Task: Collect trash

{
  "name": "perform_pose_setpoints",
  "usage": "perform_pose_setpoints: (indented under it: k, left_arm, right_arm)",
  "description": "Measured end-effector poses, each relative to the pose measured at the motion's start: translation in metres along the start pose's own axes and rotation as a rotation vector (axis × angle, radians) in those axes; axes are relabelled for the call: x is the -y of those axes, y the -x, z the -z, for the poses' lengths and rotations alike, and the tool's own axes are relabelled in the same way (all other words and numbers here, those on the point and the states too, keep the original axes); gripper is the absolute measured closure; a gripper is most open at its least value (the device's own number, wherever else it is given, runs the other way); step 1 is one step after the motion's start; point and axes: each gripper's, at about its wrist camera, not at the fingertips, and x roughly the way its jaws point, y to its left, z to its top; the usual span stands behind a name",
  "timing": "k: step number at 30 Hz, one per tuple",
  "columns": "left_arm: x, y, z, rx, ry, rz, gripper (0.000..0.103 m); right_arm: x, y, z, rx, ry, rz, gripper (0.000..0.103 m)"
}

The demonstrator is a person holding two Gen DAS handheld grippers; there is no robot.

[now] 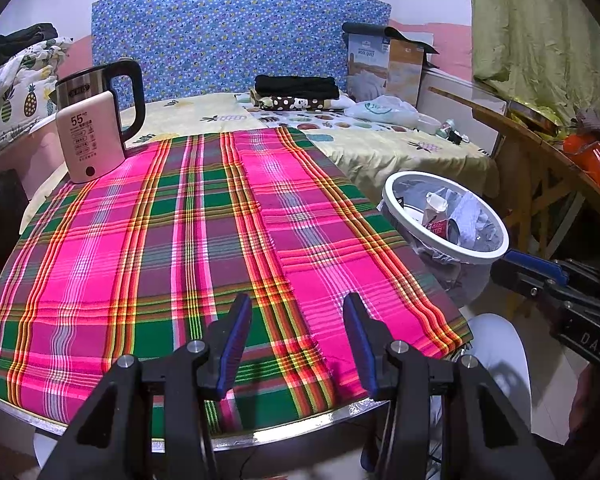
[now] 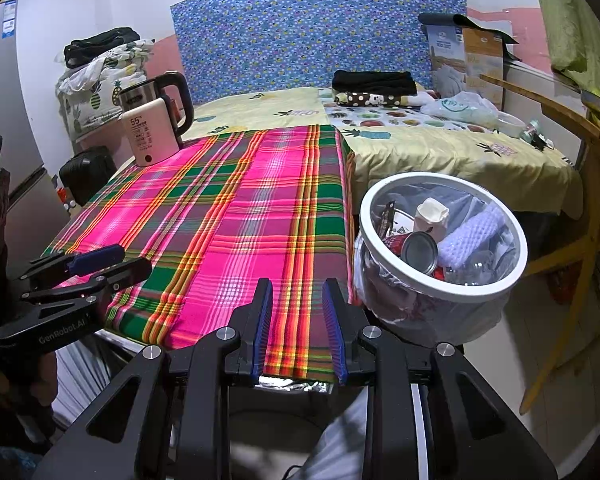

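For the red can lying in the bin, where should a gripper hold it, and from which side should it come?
Grip the red can across its round body, coming from above through the open top of the bin. It lies tilted, its silver end facing the camera, and the white carton and foam netting crowd it, so a sideways approach looks blocked.

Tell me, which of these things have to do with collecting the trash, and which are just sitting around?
Part of the job:
- trash bin, white-rimmed, beside the table
- can, carton and foam net inside it
- left gripper and right gripper, both empty

Just lying about:
- kettle
- pink box
- plaid tablecloth
- folded clothes
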Motion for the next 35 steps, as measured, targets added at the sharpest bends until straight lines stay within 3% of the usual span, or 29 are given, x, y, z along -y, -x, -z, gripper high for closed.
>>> perform_pose_setpoints:
  k: [35]
  left_arm:
    - [0.0055, -0.0014, 0.0034, -0.009, 0.017, -0.022, 0.054]
  right_arm:
    - [-0.0019, 0.0, 0.0005, 0.0, 0.001, 0.001, 0.076]
